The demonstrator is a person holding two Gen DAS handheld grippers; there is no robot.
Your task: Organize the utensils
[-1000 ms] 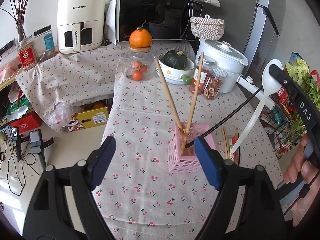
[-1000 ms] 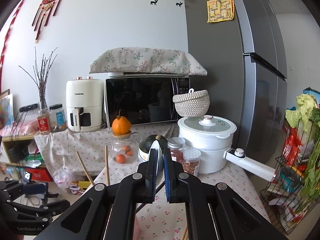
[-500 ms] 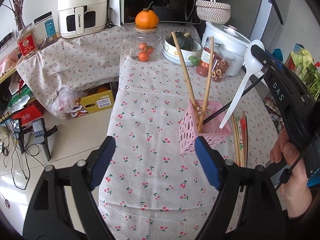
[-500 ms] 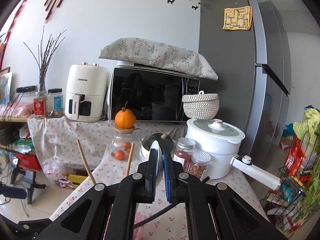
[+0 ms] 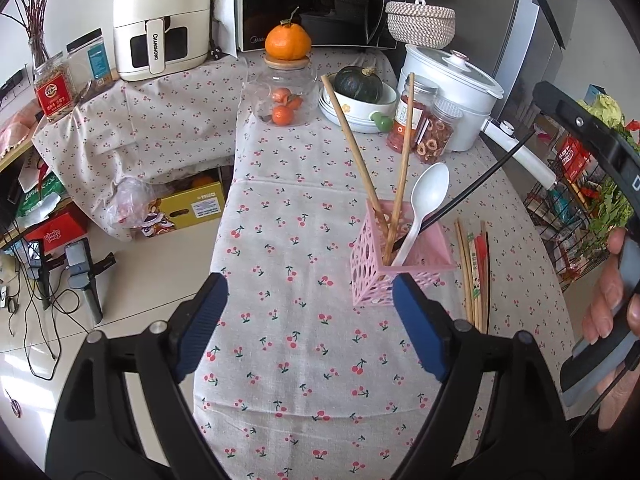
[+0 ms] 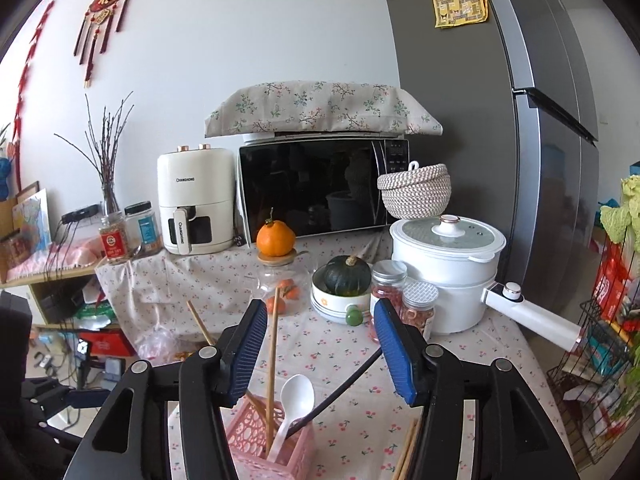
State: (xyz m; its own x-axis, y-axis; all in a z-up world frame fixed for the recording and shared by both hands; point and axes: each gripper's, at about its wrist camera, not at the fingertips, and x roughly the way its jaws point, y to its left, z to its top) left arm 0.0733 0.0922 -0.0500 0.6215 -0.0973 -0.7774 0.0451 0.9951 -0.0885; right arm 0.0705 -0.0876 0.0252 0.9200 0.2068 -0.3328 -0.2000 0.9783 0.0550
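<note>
A pink perforated holder [image 5: 384,268] stands on the cherry-print tablecloth [image 5: 296,240]. It holds two wooden chopsticks [image 5: 356,156], a black chopstick [image 5: 472,188] and a white spoon [image 5: 424,204]. Several loose chopsticks [image 5: 474,268] lie on the cloth right of the holder. My left gripper [image 5: 308,320] is open and empty, near the holder's front. My right gripper [image 6: 320,348] is open and empty, just above the holder [image 6: 260,448], with the spoon [image 6: 294,404] standing below it.
At the back stand a glass jar [image 5: 286,96] with an orange on top, a bowl with a green squash [image 5: 358,92], two snack jars [image 5: 424,124], a white pot [image 5: 452,88], a microwave [image 5: 316,4] and an air fryer [image 5: 160,20]. A wire rack [image 5: 576,216] stands right of the table.
My right gripper has opened and let go of the white spoon, which now stands in the pink holder. The left gripper stayed open while its view shifted closer.
</note>
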